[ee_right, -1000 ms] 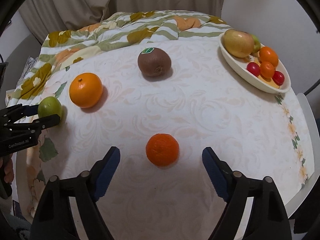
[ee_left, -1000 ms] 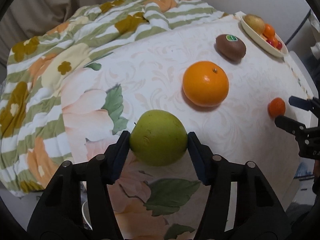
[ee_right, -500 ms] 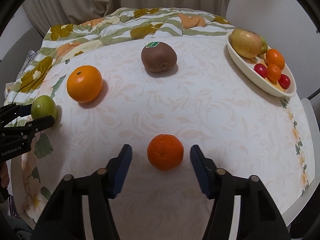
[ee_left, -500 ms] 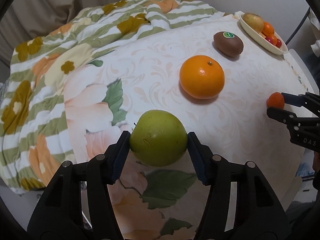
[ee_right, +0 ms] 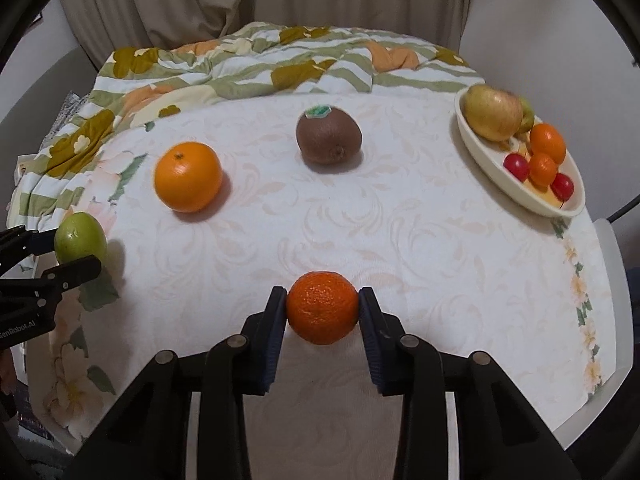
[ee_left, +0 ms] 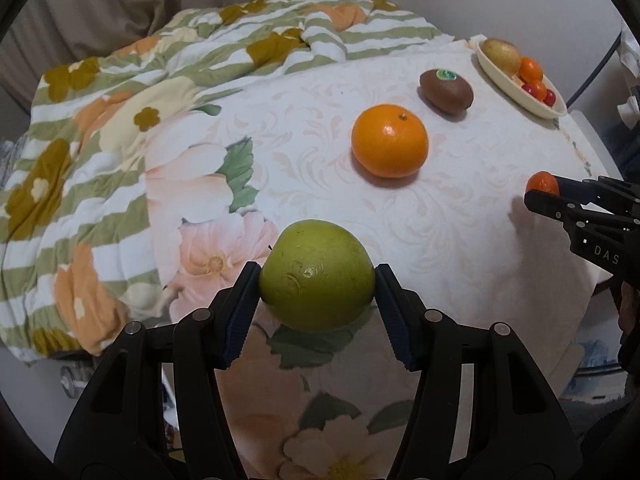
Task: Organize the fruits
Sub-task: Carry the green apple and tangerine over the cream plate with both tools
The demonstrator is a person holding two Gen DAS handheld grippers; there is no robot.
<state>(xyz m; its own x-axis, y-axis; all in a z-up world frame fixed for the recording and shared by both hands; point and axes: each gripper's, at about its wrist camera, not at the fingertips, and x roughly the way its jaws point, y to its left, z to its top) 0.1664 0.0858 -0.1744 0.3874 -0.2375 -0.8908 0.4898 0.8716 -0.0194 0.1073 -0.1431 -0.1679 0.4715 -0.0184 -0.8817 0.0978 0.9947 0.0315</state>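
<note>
Right wrist: floral tablecloth [ee_right: 400,240], rumpled striped blanket [ee_right: 260,68], perhaps curtains [ee_right: 180,0] behind.

dim warm indoor light, soft shadows beside fruit, fisheye-bent edges, slight blur.

Black plastic left claw [ee_left: 317,280], dark blue ribbed pads [ee_left: 240,316], silver screws, matching right claw [ee_right: 322,309]
</note>
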